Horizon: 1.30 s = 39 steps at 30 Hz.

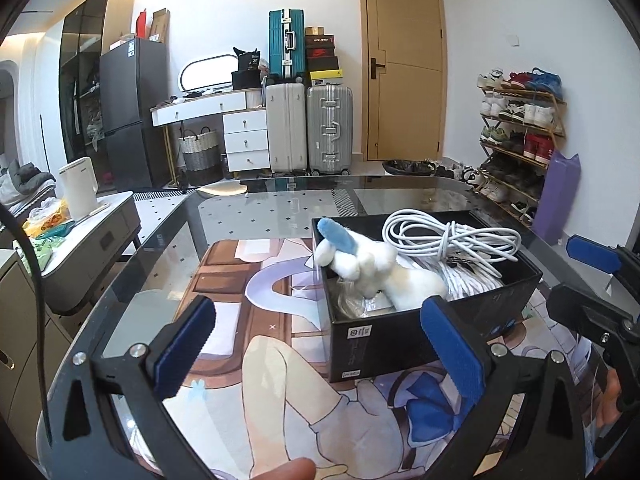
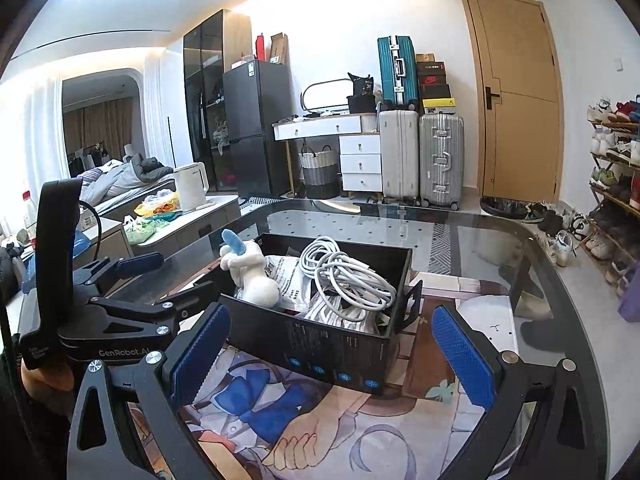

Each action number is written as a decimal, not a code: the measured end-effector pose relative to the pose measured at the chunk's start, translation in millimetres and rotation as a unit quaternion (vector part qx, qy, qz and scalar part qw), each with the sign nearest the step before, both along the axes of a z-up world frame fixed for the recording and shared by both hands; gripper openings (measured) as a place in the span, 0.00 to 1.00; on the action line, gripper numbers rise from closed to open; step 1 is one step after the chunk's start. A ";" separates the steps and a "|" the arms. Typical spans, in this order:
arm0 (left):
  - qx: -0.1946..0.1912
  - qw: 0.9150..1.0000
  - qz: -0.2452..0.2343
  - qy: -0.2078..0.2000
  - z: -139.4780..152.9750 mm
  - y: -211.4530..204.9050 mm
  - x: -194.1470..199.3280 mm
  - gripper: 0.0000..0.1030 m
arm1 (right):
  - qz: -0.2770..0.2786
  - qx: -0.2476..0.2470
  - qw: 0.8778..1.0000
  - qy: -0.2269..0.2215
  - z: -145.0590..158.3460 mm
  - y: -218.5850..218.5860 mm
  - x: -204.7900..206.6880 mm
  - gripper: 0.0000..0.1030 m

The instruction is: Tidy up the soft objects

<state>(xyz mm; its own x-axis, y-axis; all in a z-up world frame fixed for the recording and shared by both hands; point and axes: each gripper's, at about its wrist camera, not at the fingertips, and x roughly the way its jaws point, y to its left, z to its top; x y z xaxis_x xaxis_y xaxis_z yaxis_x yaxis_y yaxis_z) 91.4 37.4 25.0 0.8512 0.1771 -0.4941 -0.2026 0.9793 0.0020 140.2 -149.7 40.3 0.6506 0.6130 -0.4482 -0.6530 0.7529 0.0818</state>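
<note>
Black cardboard box [image 2: 320,340] is holding soft things on the glass table [image 2: 500,240].
White-and-blue plush toy [image 2: 250,276] and coiled white cable [image 2: 344,276] are lying inside; left gripper [image 1: 320,352] and right gripper [image 2: 332,356] are both standing apart, empty.

Glass table [image 1: 168,240] bears printed mat [image 1: 248,344], black box [image 1: 400,340].

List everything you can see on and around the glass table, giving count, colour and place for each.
box: 1, black, on the mat
plush: 1, white and blue, in the box
cable: 1, white, coiled in the box
mat: 1, printed, on the table
table: 1, glass
kettle: 1, white, side cabinet
suitcases: 3, teal, white, silver, by the door
left gripper: blue fingers, open
right gripper: blue fingers, open
</note>
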 end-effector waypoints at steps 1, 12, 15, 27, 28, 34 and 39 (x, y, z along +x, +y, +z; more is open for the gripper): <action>-0.002 1.000 -0.002 0.000 0.4 -0.4 1.3 1.00 | -0.001 0.001 1.000 -0.002 -0.9 0.3 -0.2 0.99; -0.019 1.000 -0.005 -0.004 -0.4 6.2 0.3 1.00 | -0.003 0.017 1.000 -0.003 -2.5 -6.5 1.5 0.99; -0.020 1.000 -0.005 -0.006 -0.5 6.2 -0.2 1.00 | -0.011 0.018 1.000 -0.008 -2.3 -7.9 0.7 0.99; -0.024 1.000 -0.008 -0.006 0.3 4.2 -1.2 1.00 | -0.012 0.026 1.000 -0.012 -1.4 -12.4 -1.1 0.99; -0.025 1.000 -0.008 -0.006 0.4 4.2 -1.0 1.00 | -0.012 0.026 1.000 -0.012 -1.5 -12.6 -1.0 0.99; -0.026 1.000 -0.007 -0.003 0.4 4.3 -0.7 1.00 | -0.012 0.026 1.000 -0.011 -1.9 -12.2 -1.2 0.99; -0.029 1.000 -0.006 -0.003 0.0 4.9 -0.4 1.00 | -0.012 0.026 1.000 -0.012 -2.1 -12.1 -1.4 0.99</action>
